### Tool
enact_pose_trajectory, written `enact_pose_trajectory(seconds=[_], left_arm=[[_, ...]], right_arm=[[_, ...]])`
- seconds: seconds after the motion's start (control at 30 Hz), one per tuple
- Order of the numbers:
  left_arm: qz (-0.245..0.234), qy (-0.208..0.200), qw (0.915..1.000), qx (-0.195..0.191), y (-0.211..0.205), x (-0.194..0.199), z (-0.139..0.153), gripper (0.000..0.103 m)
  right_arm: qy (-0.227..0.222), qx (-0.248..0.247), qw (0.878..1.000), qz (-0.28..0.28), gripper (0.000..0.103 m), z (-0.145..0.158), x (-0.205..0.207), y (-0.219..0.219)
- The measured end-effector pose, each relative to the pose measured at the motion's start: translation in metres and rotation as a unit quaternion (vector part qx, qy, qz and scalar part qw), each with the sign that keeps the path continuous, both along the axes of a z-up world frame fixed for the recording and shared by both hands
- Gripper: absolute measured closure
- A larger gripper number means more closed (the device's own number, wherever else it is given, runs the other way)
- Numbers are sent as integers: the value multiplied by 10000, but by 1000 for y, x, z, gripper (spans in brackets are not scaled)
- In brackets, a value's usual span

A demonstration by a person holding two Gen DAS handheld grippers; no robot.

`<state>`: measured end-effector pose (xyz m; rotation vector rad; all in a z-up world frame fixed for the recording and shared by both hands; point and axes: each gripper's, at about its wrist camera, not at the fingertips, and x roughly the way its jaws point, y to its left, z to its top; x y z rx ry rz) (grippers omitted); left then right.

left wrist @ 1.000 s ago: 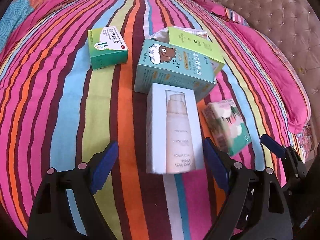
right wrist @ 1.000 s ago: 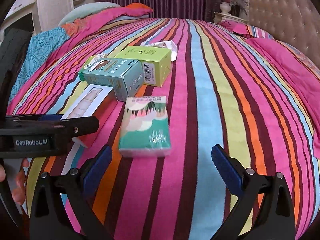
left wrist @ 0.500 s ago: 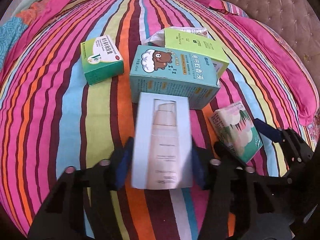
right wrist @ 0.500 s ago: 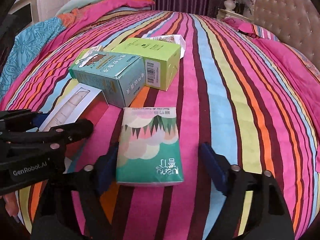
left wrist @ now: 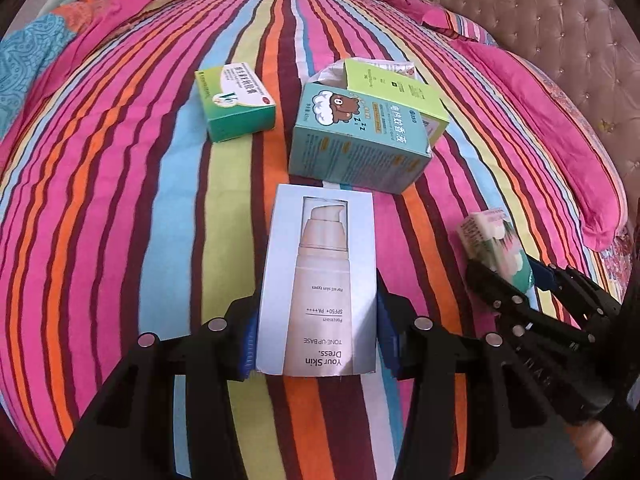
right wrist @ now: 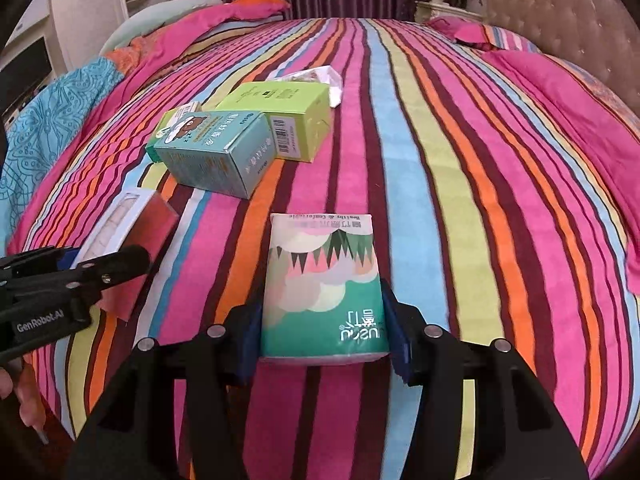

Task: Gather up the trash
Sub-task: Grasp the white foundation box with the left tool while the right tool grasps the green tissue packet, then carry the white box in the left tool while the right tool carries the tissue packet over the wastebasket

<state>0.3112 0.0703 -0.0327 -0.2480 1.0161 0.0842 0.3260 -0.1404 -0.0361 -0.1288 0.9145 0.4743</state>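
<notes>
My left gripper is shut on a white cosmetics box that pictures a pump bottle, with both blue pads against its long sides. In the right wrist view that box shows at the left, held by the left gripper. My right gripper is shut on a green tissue pack, pads pressed on its two sides. The left wrist view shows the same tissue pack in the right gripper at the right edge.
On the striped bedspread lie a teal bear box, a lime box behind it, a small green box and a crumpled white wrapper. Pink pillows and a tufted headboard are at the right.
Both grippers went from wide open to shut, the left on the white cosmetics box and the right on the green tissue pack. Both items now sit further in between the fingers.
</notes>
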Motion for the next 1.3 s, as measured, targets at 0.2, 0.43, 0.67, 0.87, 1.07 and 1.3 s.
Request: enact_pose_trajectory(seconds=[0.2,0.43,0.67,0.87,1.07,1.3], left_arm=[[23,-63,9999,100,-2,-39,6,56],[38,-224,9996,147,-6,-81,18,56],[75,-454,9985,288,-12,-120,33,56],[78,-635,9969,453,-15,-145,47,56],[62,-685,9963,525,-18,-162,49,56],[-144,-570,9971,491,-28,-205,31,56]], right_arm=[[131,184,9994,-264,54,5,-20,-31],[190,455,9979,-416,54,18,-53,-53],[104,573,9979,-267,54,31,-89,-56],[41,742,9971,-187,54,41,-109,-56],[11,789,9969,-71,54,45,-127,-55],[470,958,9942,161,54,28,-160,-63]])
